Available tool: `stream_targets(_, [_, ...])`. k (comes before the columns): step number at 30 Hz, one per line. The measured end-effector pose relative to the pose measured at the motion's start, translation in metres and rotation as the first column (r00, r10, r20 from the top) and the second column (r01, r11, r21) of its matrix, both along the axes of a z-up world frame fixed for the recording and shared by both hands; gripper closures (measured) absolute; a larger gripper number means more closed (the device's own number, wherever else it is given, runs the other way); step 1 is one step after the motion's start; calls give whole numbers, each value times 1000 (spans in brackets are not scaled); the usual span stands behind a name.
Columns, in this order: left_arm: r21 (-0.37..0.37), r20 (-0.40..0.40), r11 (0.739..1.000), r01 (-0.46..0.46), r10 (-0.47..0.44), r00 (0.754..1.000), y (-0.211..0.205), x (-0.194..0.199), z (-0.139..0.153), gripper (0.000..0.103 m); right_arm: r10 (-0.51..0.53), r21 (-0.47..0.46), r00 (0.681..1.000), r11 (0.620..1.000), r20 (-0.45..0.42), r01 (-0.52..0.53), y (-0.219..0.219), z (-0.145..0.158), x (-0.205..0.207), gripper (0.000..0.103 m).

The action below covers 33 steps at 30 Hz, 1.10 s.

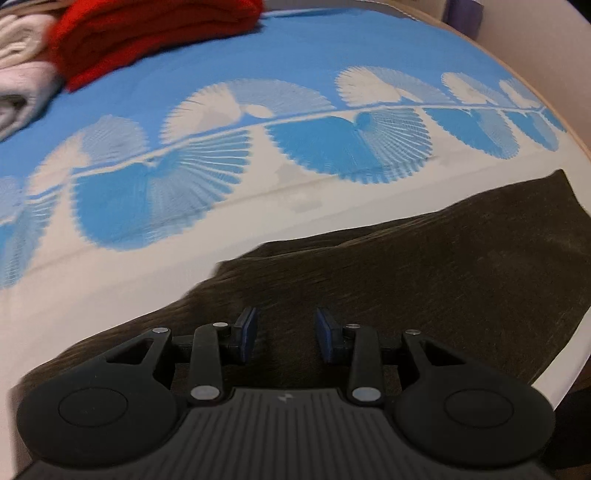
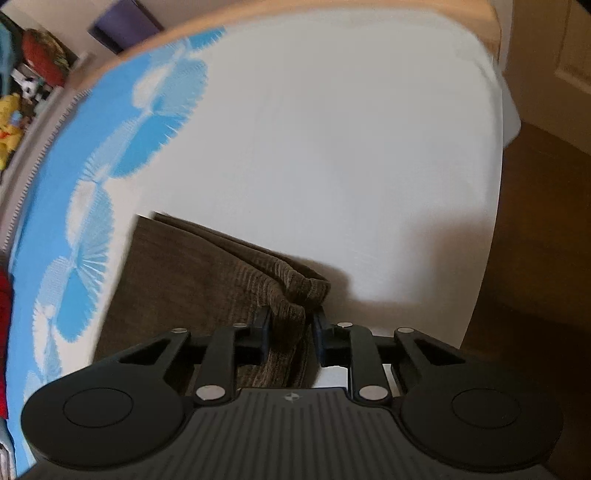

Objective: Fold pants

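Observation:
Dark brown corduroy pants (image 1: 424,266) lie folded on the white part of the bed cover. My left gripper (image 1: 284,332) hovers just over their left portion, its blue pads apart with only the cloth below showing in the gap. In the right wrist view the pants (image 2: 192,273) run from the centre left down to the gripper. A raised, bunched fold at their right edge sits between the pads of my right gripper (image 2: 291,332), which is shut on it.
The bed cover (image 1: 258,55) is blue with white fan shapes. A folded red garment (image 1: 147,33) and pale folded cloths (image 1: 22,74) sit at its far left. The bed's right edge drops to a brown floor (image 2: 535,258). Soft toys (image 2: 9,129) lie beyond the far side.

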<state>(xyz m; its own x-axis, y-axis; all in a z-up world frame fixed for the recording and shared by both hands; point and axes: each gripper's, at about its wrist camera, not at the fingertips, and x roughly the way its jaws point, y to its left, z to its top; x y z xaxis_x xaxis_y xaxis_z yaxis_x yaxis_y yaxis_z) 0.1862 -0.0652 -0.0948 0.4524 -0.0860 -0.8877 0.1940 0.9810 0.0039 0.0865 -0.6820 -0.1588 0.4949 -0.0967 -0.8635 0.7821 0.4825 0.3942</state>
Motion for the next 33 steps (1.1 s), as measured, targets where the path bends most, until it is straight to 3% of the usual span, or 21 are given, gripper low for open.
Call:
stream_targets(3, [17, 36, 998, -64, 64, 997, 17, -21, 27, 64, 71, -132, 995, 989, 70, -61, 30, 35, 0, 82])
stream_targets(5, [-34, 69, 993, -114, 116, 991, 31, -38, 44, 64, 169, -280, 979, 951, 118, -131, 66, 62, -1, 82])
stream_targets(8, [-118, 122, 979, -166, 180, 976, 48, -64, 49, 64, 349, -491, 923, 839, 159, -233, 139, 94, -5, 83])
stream_targets(10, [-111, 114, 975, -191, 204, 972, 58, -77, 39, 64, 482, -631, 858, 724, 176, -277, 200, 110, -14, 83])
stream_targets(13, [-59, 93, 966, -251, 256, 962, 73, -79, 30, 64, 697, -762, 701, 535, 154, -365, 298, 116, -29, 83])
stream_targets(15, [-59, 93, 961, -271, 276, 957, 84, -80, 28, 64, 812, -813, 573, 403, 107, -420, 357, 111, -42, 83])
stream_targets(17, [-50, 63, 957, -287, 290, 955, 96, -82, 22, 64, 906, -836, 421, 265, 46, -481, 412, 97, -55, 83])
stream_targets(18, [-41, 46, 956, -290, 292, 955, 100, -83, 18, 64, 936, -834, 352, 205, 14, -512, 433, 87, -60, 83])
stream_targets(19, [-33, 30, 956, -292, 293, 956, 105, -84, 15, 64, 964, -819, 262, 118, -41, -562, 456, 73, -65, 83])
stream_targets(22, [-32, 20, 957, -289, 289, 957, 114, -86, 12, 64, 968, -682, -9, -184, -251, -708, 508, 22, -72, 82])
stream_targets(24, [-42, 4, 958, -283, 284, 959, 115, -88, 10, 61, 937, -627, -90, -295, -338, -721, 524, -2, -80, 80])
stream_targets(26, [-57, -6, 961, -272, 272, 962, 114, -88, 8, 58, 919, -627, -121, -347, -374, -697, 530, -6, -87, 73])
stream_targets(27, [-68, -7, 963, -260, 260, 965, 112, -88, 9, 58, 920, -629, -137, -353, -367, -693, 530, -2, -90, 68])
stream_targets(30, [-120, -10, 969, -215, 216, 976, 100, -83, 9, 58, 934, -638, -175, -343, -313, -689, 526, 15, -101, 69])
stream_targets(33, [-159, -15, 973, -170, 170, 985, 80, -76, 8, 58, 951, -661, -169, -302, -259, -687, 515, 29, -109, 68])
